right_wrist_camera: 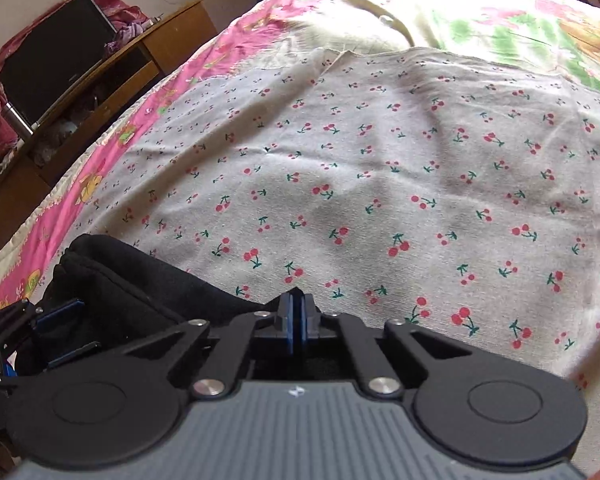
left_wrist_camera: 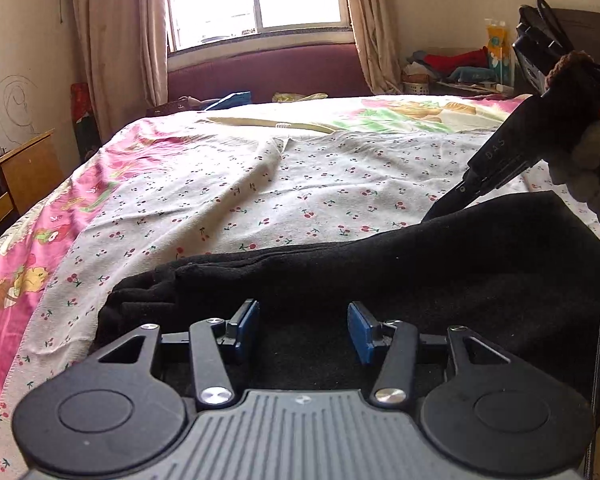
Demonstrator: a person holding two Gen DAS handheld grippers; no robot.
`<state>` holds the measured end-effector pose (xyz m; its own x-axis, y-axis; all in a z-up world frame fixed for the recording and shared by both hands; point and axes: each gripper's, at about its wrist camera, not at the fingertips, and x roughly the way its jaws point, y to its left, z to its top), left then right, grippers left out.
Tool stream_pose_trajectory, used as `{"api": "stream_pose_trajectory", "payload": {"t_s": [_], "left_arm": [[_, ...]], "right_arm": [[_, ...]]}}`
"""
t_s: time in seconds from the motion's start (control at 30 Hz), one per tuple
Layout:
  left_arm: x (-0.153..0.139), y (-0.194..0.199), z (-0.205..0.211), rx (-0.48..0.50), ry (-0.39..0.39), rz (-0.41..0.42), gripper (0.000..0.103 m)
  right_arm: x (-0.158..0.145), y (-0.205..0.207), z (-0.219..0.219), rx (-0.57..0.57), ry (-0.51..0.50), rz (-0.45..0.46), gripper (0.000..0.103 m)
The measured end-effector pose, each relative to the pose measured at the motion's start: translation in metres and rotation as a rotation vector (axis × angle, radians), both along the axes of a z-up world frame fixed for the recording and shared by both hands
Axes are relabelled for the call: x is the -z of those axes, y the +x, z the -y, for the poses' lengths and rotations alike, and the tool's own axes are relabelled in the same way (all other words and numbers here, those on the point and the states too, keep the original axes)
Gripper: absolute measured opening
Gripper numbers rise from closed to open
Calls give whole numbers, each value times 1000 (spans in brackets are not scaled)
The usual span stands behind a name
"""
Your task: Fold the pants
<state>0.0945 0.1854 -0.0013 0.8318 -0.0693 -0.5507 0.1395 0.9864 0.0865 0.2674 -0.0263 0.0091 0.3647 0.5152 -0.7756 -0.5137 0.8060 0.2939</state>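
Observation:
Black pants (left_wrist_camera: pixel 380 276) lie bunched and folded at the near edge of the bed, on a white cherry-print sheet (left_wrist_camera: pixel 300 196). My left gripper (left_wrist_camera: pixel 303 330) is open, its blue pads apart over the black cloth. My right gripper (right_wrist_camera: pixel 299 316) is shut, blue pads pressed together at the far edge of the pants (right_wrist_camera: pixel 132 292); whether cloth is pinched between them is hidden. In the left wrist view the right gripper (left_wrist_camera: pixel 440 210) comes in from the right with its tip at the pants' far edge. The left gripper (right_wrist_camera: pixel 60 332) shows at the left of the right wrist view.
A pink cartoon bedspread (left_wrist_camera: pixel 24 248) covers the bed under the cherry sheet. A wooden desk (left_wrist_camera: pixel 16 176) stands left of the bed, with a dark screen (right_wrist_camera: pixel 52 60) on it. A maroon headboard (left_wrist_camera: pixel 260 72), window and cluttered shelf (left_wrist_camera: pixel 452 68) lie beyond.

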Motion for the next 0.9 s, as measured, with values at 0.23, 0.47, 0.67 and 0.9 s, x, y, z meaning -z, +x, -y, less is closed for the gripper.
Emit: {"api": "stream_pose_trajectory", "payload": {"t_s": [0.23,0.47,0.67,0.9], "left_arm": [[2,-13,-33,-151,22,1,67],[-26,-59,-47,-195,40,67,66],[-21,-71,-48,-210,-11,21,67],[-16,-93,-53,-188,-6,28,70]], "right_arm": [[23,2,29,316,-59,39,0],[-47,-83,-18,40,-52,296,9],[-35,-123,-94,-184,-8,211,12],[-15,-168,-146,-334,14,198,35]]}}
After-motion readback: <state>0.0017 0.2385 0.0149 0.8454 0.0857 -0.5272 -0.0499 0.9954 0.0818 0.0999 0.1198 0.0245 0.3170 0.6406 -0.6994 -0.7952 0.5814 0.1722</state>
